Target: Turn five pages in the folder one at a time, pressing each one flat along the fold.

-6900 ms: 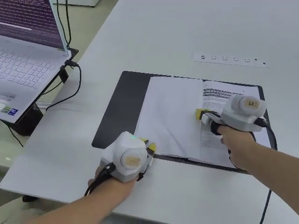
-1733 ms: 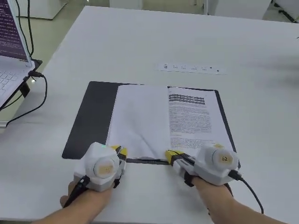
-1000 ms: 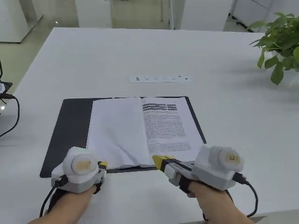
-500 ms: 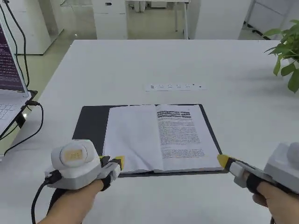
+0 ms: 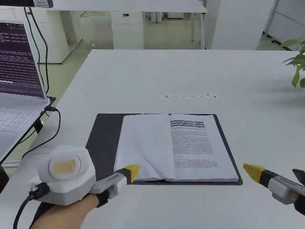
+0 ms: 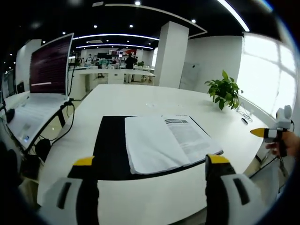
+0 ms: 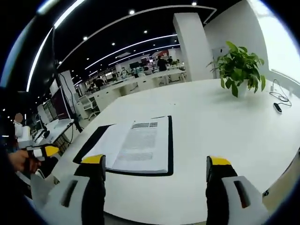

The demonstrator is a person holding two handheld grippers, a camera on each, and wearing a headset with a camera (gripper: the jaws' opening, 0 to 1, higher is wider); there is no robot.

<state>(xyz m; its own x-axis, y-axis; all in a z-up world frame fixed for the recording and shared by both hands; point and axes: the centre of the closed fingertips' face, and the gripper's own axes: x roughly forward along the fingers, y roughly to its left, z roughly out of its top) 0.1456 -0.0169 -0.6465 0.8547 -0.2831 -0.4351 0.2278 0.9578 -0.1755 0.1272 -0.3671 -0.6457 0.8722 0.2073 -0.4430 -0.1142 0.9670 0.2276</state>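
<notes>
The black folder (image 5: 106,140) lies open in the middle of the white table. A blank white page (image 5: 143,148) lies on its left and a printed page (image 5: 195,143) on its right. My left gripper (image 5: 129,172) hovers just off the folder's near-left corner, open and holding nothing. My right gripper (image 5: 256,172) is off the near-right corner, apart from the folder, and also open. In the left gripper view the jaws (image 6: 150,161) stand wide apart with the folder (image 6: 110,150) ahead. The right gripper view has its jaws (image 7: 155,160) spread, the folder (image 7: 140,140) beyond them.
An open laptop (image 5: 19,81) stands at the left, with a black cable (image 5: 45,136) trailing from it. A white power strip (image 5: 190,97) lies behind the folder. A potted plant (image 5: 298,59) sits at the far right. Bare table surrounds the folder.
Both grippers have drawn back from the folder's near edge, and the right one has swung out to the right. The head camera has lifted, so the scene has shifted.
</notes>
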